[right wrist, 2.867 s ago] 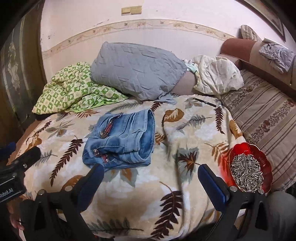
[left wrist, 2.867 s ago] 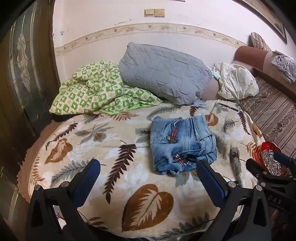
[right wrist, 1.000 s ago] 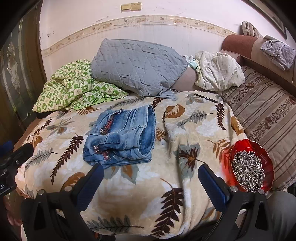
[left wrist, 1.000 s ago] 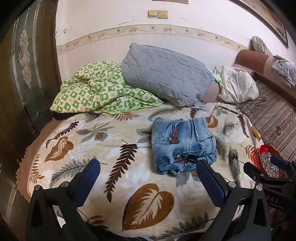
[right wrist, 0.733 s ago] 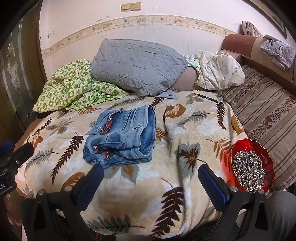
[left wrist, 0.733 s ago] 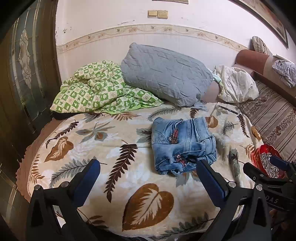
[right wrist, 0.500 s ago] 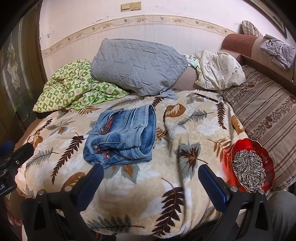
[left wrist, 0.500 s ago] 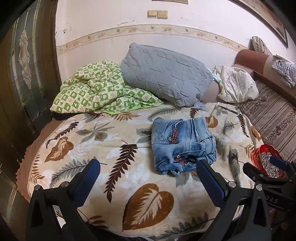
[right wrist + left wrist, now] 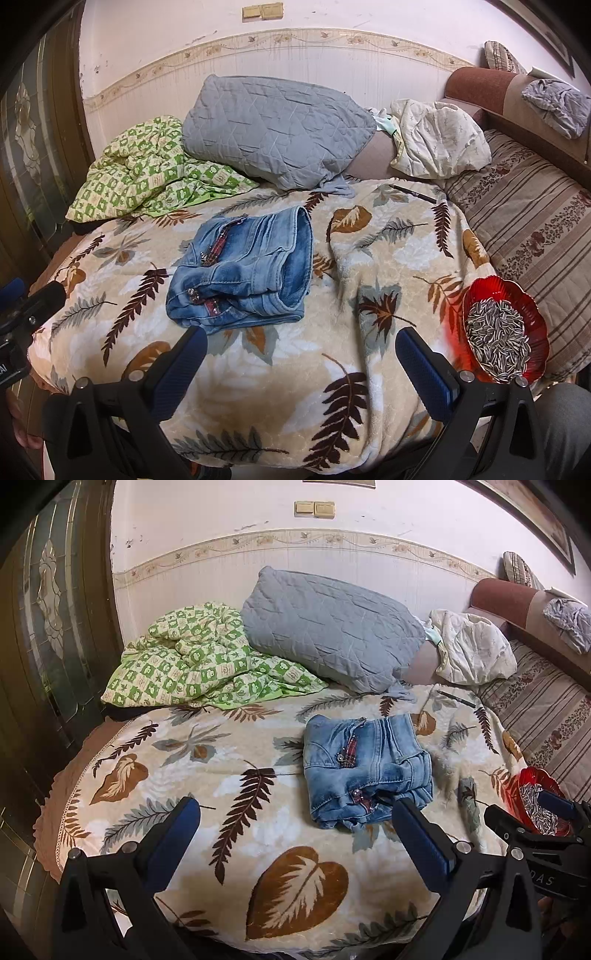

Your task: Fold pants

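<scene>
**Both tongs wide apart, jeans folded on the bed ahead**

Nearest to me, my left tongs (image 9: 295,834) are spread wide with nothing between the blue pads, hanging over the near edge of the leaf-print blanket (image 9: 207,775). My right tongs (image 9: 301,356) are the same: fingers well apart, empty, above the blanket's front drape.

Just past my left tongs' right finger, the pants (image 9: 365,768) sit as a compact folded denim bundle; from my right tongs they lie ahead of the left finger (image 9: 243,273), flat on the blanket, touched by neither tool. Off to the right of my right tongs, near the bed's edge, there's a red dish of sunflower seeds (image 9: 502,328). My right tongs also peek into the left-wrist view at the far right (image 9: 546,812).

Further out, beyond the pants, a dark pen (image 9: 413,194) lies on the blanket. Behind that, a grey quilted pillow (image 9: 328,627) leans on the wall, a green checked quilt (image 9: 192,661) is bunched to its left, and a crumpled white cloth (image 9: 436,140) sits to its right beside the striped sofa cushion (image 9: 532,214).
</scene>
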Tool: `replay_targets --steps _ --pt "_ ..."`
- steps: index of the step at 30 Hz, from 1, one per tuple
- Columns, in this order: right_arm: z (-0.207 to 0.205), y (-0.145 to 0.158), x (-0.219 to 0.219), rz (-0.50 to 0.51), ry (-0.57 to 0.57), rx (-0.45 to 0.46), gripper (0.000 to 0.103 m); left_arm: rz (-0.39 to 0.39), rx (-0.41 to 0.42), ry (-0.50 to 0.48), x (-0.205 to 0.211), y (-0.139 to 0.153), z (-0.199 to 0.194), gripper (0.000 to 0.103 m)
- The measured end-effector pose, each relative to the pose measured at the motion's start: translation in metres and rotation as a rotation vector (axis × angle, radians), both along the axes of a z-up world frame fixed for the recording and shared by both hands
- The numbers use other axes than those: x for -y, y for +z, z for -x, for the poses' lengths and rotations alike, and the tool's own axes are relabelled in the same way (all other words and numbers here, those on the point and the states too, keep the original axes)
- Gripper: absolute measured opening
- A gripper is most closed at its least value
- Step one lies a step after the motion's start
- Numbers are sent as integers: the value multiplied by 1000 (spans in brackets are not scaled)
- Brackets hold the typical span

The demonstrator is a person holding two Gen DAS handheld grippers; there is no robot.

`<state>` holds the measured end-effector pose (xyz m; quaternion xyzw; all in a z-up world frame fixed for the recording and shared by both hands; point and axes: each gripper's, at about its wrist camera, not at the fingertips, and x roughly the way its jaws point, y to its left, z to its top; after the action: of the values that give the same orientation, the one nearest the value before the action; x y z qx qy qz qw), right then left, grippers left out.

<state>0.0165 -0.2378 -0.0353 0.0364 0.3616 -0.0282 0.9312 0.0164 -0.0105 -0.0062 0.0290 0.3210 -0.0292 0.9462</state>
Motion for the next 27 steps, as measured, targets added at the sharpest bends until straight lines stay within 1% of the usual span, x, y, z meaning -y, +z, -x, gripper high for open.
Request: replay_targets --steps 15,18,27 --pt "-1 -1 1 1 4 -2 103 -5 0 -2 0 2 -2 103" --pt "-2 -2 3 0 5 -4 103 -22 5 -5 0 3 -3 103" --pt "-2 -3 3 -1 5 -5 103 -14 1 -15 -1 3 -5 103"
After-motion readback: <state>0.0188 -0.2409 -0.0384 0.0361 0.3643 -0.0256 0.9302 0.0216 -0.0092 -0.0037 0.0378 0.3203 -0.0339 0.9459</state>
